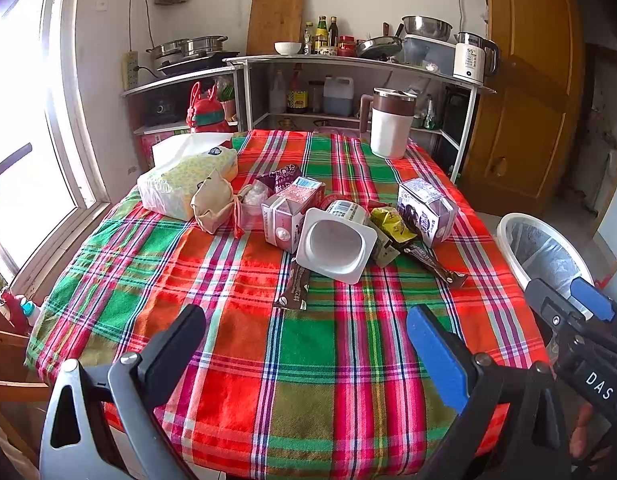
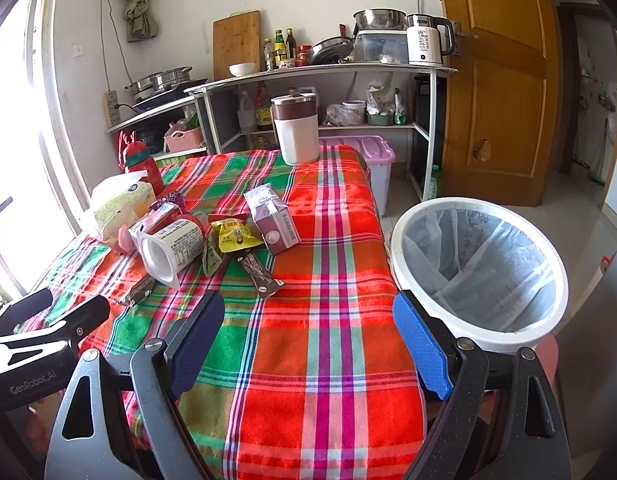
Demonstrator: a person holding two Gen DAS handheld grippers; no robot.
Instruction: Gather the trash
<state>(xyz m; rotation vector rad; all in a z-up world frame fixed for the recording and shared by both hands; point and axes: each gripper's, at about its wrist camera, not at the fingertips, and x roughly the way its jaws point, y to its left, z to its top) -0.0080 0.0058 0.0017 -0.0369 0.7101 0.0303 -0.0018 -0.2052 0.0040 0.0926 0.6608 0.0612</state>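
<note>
Trash pile (image 1: 340, 224) at frame centre on plaid tablecloth (image 1: 308, 340). Left gripper (image 1: 304, 340) and right gripper (image 2: 308, 332) both released, empty, well short. Risks: yogurt cup (image 1: 336, 244) rolling when nudged; flat wrapper (image 2: 262, 276) slipping; bin (image 2: 480, 264) off table edge, lower right, easy to miss.

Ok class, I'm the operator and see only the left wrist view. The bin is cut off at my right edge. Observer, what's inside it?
Observer: The right wrist view looks down into the whole bin. Only its thin bag shows inside.
Operator: Is the right gripper holding anything?
Observer: No, the right gripper is open with nothing gripped.
Operator: Is there anything past the far end of the table?
Observer: A lilac box with a lid stands on the floor there.
</note>
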